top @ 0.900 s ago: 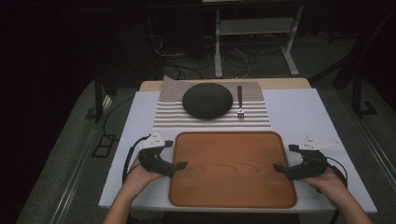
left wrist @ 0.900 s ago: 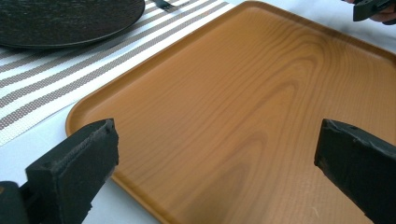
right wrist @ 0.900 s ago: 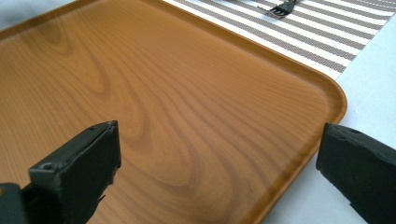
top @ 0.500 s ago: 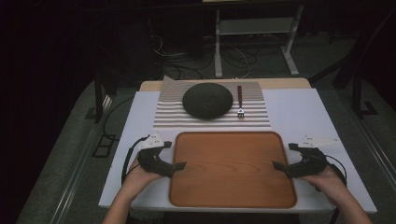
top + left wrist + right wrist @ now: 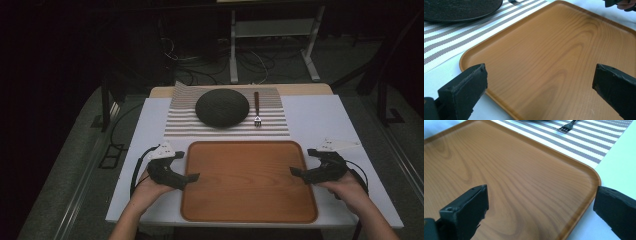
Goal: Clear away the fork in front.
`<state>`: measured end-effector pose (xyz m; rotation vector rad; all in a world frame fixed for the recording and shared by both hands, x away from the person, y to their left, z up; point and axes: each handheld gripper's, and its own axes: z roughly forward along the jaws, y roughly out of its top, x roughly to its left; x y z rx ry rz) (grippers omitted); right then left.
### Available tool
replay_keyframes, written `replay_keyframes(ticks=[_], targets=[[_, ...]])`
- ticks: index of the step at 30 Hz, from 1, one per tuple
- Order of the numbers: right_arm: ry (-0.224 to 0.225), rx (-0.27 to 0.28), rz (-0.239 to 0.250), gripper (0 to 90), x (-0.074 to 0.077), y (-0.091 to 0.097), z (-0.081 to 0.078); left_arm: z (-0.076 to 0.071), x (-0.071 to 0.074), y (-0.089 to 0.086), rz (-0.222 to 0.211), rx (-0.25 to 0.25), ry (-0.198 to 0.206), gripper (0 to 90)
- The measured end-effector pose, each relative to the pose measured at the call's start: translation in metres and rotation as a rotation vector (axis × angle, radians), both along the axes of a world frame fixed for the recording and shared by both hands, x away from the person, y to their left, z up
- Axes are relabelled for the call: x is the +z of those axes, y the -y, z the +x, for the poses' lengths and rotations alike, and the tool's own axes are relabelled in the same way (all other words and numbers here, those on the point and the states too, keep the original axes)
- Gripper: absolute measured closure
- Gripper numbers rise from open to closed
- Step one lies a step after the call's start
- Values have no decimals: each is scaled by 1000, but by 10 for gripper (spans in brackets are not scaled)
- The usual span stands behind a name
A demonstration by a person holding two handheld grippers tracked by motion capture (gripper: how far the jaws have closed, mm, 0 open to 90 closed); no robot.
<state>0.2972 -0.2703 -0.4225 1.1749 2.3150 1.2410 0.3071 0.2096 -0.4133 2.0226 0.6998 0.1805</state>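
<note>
Tray: the wooden tray point(image 5: 249, 182) lies flat and empty at the table's near edge, centred between the two hands; judged the thing in hand, since both grippers aim at it.
Left gripper: the left gripper point(image 5: 191, 177) points at the tray's left rim, jaws spread wide, one over the tray and one over the table, holding nothing.
Right gripper: the right gripper point(image 5: 296, 173) mirrors it at the right rim, jaws likewise spread; the symmetry suggests a two-sided lift.
Placemat: the striped placemat point(image 5: 226, 116) lies just beyond the tray's far edge.
Plate: the dark plate point(image 5: 221, 107) sits on the placemat, with the fork point(image 5: 257, 107) just beside it.
Table: the white table point(image 5: 320, 117) carries everything.
</note>
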Motion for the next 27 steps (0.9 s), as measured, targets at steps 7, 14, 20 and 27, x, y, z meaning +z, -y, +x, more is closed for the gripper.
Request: replay_keyframes(ticks=[7,14,20,27], targets=[[-5,-5,-7,0,1,-2,6,0,-1,2,5,-10,-2,0],[-11,-4,-13,0,1,-6,13,0,-2,4,15,-19,-5,0],[-9,-1,-17,0,1,-9,19,0,-2,3,13,-16,-5,0],[-10,1,-18,0,2,-12,25,0,-1,3,12,-16,-5,0]])
